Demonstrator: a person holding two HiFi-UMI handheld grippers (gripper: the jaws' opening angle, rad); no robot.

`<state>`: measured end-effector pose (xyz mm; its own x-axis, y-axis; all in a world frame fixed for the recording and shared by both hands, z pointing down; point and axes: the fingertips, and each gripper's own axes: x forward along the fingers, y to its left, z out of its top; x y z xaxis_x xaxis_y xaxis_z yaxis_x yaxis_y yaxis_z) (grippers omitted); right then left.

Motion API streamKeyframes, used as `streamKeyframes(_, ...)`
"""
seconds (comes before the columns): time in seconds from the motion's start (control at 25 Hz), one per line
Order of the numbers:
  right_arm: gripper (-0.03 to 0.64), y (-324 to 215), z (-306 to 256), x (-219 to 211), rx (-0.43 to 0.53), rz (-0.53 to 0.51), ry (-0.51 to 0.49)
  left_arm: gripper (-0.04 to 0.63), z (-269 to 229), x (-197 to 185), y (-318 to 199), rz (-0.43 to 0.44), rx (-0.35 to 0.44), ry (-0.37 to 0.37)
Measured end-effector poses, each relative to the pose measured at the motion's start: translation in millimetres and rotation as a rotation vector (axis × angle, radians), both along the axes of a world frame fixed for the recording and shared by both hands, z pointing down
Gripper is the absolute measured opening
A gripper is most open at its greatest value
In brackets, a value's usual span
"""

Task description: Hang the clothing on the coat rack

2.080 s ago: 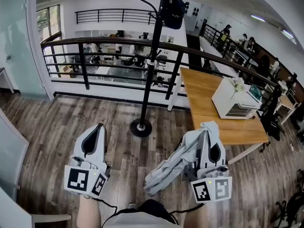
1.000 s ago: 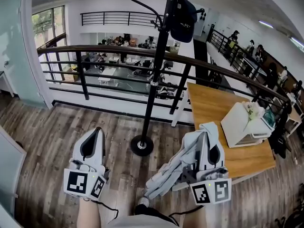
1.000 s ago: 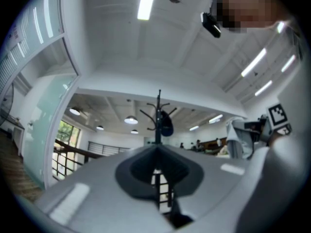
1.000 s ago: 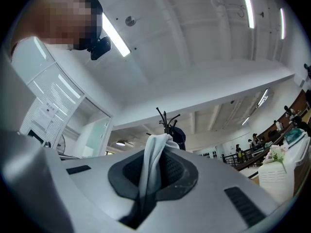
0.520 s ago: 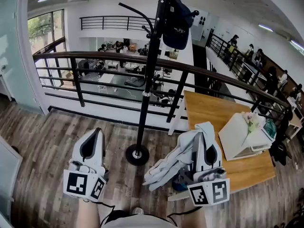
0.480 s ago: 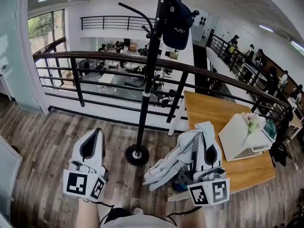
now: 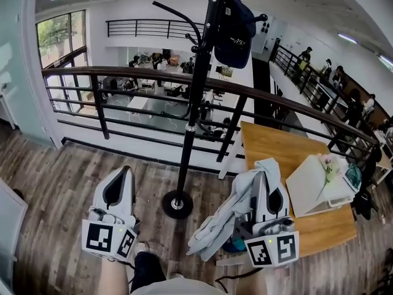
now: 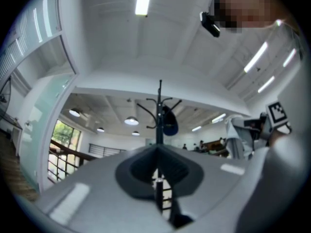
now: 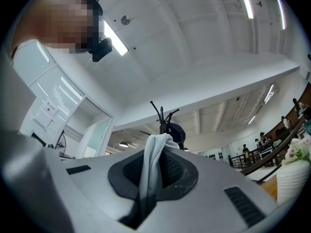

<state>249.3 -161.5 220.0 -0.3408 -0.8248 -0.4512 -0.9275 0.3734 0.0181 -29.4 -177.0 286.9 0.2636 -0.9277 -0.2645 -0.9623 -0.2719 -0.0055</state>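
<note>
The black coat rack (image 7: 194,91) stands just ahead on its round base (image 7: 177,204), between my two grippers. A dark navy cap (image 7: 235,24) hangs from a hook near its top. A pale grey-blue garment (image 7: 224,217) is pinched in my right gripper (image 7: 264,174) and drapes down to the left of it. In the right gripper view the cloth (image 9: 151,159) runs up between the shut jaws, with the rack (image 9: 162,115) behind. My left gripper (image 7: 126,171) is shut and holds nothing. The left gripper view shows the rack (image 8: 160,108) straight ahead.
A dark railing (image 7: 141,74) runs across behind the rack, with a drop to a lower floor beyond it. A wooden table (image 7: 273,152) on the right bears a white box (image 7: 316,189) with flowers. The floor is wood planking (image 7: 55,171). Several people stand far right.
The rack has come closer and now sits between the grippers; the view has tilted. The garment swings slightly under the right gripper. Both grippers keep their pose.
</note>
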Motion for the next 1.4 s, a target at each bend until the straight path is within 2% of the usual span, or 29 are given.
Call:
streamKeyframes(0.36,0.008,-46,-11,-26,0.013,0.048,-0.007,0.009,4,-31,-67,0.051,-0.010,0.008)
streamKeyframes(0.84,0.008,-118,-43,-68,0.044,0.142,0.005,0.009,-6,-65,-169,0.179,0.005,0.020)
streamKeyframes(1.16,0.008,-159,-80,-97,0.065,0.172,0.041,0.009,-5,-78,-213,0.257,0.003,0.024)
streamKeyframes(1.4,0.008,-189,-113,-111,0.066,0.205,0.054,0.009,-5,-95,-230,0.284,0.007,0.032)
